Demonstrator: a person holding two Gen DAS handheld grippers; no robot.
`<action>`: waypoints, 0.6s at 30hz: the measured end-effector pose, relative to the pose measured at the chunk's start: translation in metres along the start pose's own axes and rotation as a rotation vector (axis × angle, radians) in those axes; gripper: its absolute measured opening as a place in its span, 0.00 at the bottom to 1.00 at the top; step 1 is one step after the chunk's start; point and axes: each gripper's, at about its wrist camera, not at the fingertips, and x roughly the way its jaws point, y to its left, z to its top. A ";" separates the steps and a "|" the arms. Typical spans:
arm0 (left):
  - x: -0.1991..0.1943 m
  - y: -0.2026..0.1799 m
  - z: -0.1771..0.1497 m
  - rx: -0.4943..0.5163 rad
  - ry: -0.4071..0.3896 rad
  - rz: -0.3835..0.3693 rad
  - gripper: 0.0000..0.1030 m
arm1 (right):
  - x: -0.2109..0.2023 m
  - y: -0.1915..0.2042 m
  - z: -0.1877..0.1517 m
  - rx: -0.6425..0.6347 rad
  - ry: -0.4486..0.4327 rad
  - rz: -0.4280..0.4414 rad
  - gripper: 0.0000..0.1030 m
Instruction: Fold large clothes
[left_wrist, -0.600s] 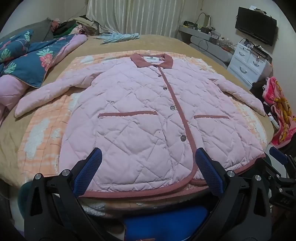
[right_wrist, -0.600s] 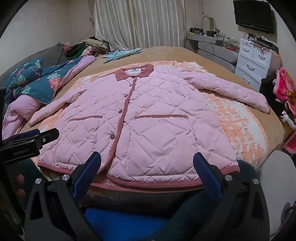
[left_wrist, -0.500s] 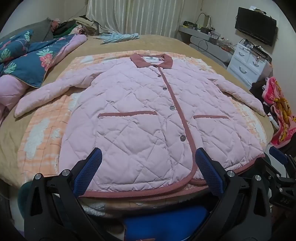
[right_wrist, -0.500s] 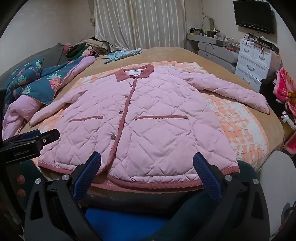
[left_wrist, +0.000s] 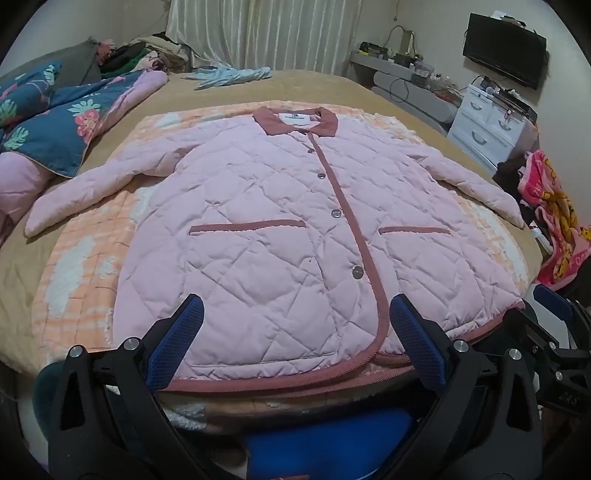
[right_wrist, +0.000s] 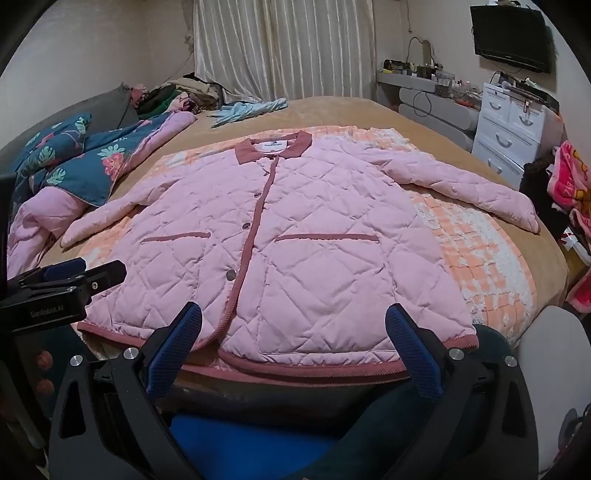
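A pink quilted jacket with dark pink trim lies flat and buttoned on the bed, collar at the far end, both sleeves spread out; it also shows in the right wrist view. My left gripper is open and empty, held just in front of the jacket's near hem on its left half. My right gripper is open and empty, in front of the hem on the right half. The left gripper's body shows at the left edge of the right wrist view.
An orange-and-white blanket lies under the jacket on a tan bed. A blue floral quilt and a clothes pile sit at the far left. White drawers and a pink towel stand on the right.
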 end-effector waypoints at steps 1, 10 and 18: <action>0.000 0.000 0.000 0.000 0.000 -0.001 0.92 | 0.000 0.000 0.000 0.002 0.003 0.004 0.96; 0.000 0.000 0.000 0.001 -0.001 -0.007 0.92 | 0.002 -0.001 0.000 0.000 0.006 0.007 0.96; 0.000 0.000 0.000 0.003 0.000 -0.013 0.92 | 0.002 0.000 -0.001 -0.004 0.003 0.005 0.96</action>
